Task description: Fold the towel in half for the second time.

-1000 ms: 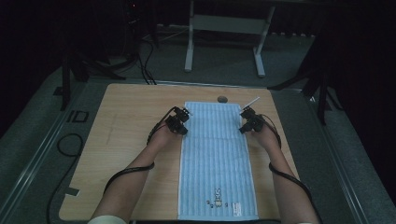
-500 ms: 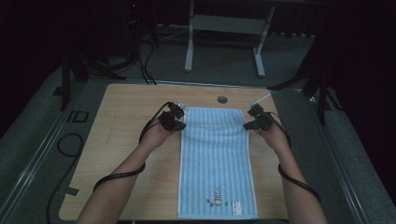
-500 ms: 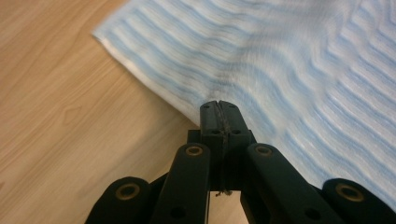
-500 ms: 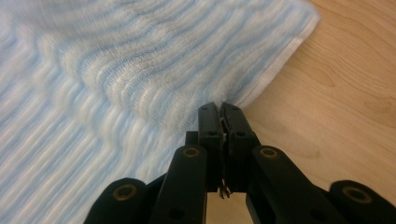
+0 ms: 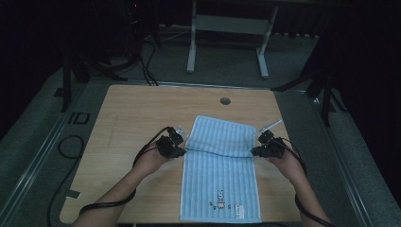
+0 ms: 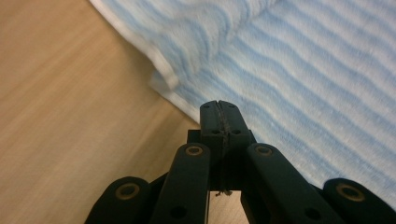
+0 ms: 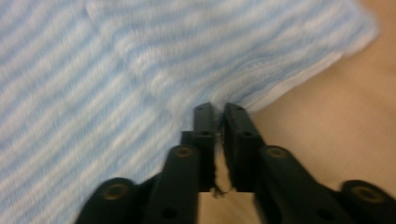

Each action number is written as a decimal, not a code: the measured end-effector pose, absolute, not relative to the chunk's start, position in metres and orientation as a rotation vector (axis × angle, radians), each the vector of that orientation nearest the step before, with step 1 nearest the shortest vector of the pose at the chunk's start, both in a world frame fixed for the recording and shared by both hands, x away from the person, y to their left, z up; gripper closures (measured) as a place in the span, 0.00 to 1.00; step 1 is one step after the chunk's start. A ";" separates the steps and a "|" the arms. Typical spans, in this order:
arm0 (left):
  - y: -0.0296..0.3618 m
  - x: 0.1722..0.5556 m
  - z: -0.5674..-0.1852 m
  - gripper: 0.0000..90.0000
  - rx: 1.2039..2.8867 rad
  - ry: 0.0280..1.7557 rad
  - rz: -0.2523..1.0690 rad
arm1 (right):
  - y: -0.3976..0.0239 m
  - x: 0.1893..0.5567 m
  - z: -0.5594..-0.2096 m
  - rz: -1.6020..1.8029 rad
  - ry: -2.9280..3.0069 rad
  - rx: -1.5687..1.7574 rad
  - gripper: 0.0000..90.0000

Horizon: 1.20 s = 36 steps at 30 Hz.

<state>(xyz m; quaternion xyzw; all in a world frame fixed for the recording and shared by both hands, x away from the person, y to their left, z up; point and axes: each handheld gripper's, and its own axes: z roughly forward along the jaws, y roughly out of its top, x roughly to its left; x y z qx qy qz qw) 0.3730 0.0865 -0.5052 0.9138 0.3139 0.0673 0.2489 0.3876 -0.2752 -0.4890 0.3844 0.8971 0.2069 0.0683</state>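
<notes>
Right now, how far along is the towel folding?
Done: the towel's far end is folded back toward the person, its edge lying across the middle. In hand: the left tool is shut at that edge; the right tool has just been opening, nothing visibly between its jaws. Left: the near part, with the label, lies flat, unfolded.
</notes>
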 end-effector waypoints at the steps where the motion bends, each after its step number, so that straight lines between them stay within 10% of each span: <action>1: 0.086 0.375 -0.506 0.99 2.490 0.864 0.211 | -0.278 0.386 -0.491 0.615 2.698 1.157 0.80; 5: 0.084 0.388 -0.505 0.69 2.471 0.892 0.254 | -0.283 0.382 -0.488 0.633 2.666 1.176 0.75; 12: 0.076 0.412 -0.511 0.58 2.463 0.928 0.133 | -0.273 0.386 -0.488 0.621 2.684 1.153 0.73; 18: 0.064 0.413 -0.508 0.96 2.455 0.878 0.130 | -0.263 0.387 -0.487 0.604 2.697 1.107 0.73; 36: 0.086 0.355 -0.490 0.78 2.530 0.764 0.154 | -0.251 0.383 -0.487 0.583 2.721 1.063 0.86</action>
